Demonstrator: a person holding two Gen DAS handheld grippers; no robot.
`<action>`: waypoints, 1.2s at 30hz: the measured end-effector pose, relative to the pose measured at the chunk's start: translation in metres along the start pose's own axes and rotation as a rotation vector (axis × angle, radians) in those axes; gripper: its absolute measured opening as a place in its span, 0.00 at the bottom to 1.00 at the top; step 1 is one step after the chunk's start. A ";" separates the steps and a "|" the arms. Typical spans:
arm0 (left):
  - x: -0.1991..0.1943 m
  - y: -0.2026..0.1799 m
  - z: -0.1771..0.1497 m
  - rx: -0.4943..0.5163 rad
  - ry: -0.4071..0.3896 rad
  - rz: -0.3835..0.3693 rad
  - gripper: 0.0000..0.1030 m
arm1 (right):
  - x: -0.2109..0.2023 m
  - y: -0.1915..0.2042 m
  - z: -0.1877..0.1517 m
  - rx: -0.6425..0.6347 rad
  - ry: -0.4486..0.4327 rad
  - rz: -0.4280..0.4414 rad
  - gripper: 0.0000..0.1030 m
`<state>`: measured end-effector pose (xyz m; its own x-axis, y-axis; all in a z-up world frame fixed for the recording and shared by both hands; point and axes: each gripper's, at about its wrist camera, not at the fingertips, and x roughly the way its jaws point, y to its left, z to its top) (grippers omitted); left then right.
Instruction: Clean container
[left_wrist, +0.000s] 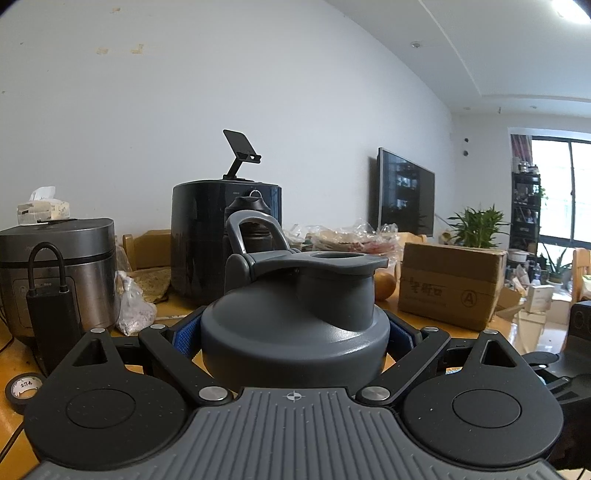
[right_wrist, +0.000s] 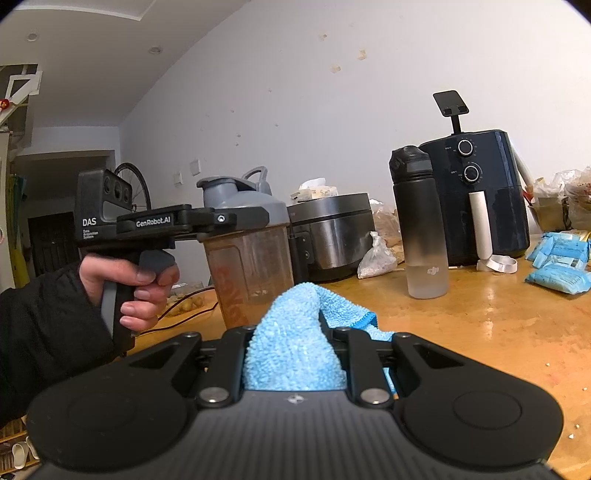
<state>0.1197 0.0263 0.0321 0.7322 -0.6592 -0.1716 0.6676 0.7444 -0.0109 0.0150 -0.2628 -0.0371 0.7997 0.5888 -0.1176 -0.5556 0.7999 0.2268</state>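
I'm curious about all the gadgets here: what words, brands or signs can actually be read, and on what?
"DAS" on the left gripper's camera block; the small print under it is unreadable.
"GenRobot.AI" on the left gripper's arm.
"dji" logo on the black bottle.
"A" in a circle on the cardboard box; its other print is unreadable.
Red letters on the shaker bottle: unreadable.

On the wooden tabletop (right_wrist: 480, 325) a black-topped water bottle (right_wrist: 421, 221) stands upright just in front of a dark air fryer (right_wrist: 491, 192), which bears a phone stand (right_wrist: 451, 107). A steel rice cooker (right_wrist: 332, 232) sits further along, a tissue pack (left_wrist: 43, 208) on its lid. Blue packets (right_wrist: 559, 258) lie by the fryer. A cardboard box (left_wrist: 450, 284), tape roll (left_wrist: 23, 389), wall television (left_wrist: 404, 192) and potted plant (left_wrist: 476, 225) also show.
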 end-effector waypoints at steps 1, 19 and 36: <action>0.000 0.000 0.000 0.000 0.001 0.000 0.92 | 0.001 0.000 0.001 0.000 -0.003 0.001 0.13; 0.000 0.001 0.000 -0.004 0.003 0.000 0.92 | 0.041 0.019 0.024 -0.024 -0.061 0.083 0.10; 0.000 0.001 0.000 -0.009 0.002 -0.001 0.92 | 0.057 0.021 0.030 -0.038 -0.074 0.099 0.09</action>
<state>0.1202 0.0271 0.0324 0.7310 -0.6600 -0.1731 0.6674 0.7444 -0.0200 0.0553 -0.2159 -0.0097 0.7541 0.6564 -0.0242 -0.6400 0.7426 0.1972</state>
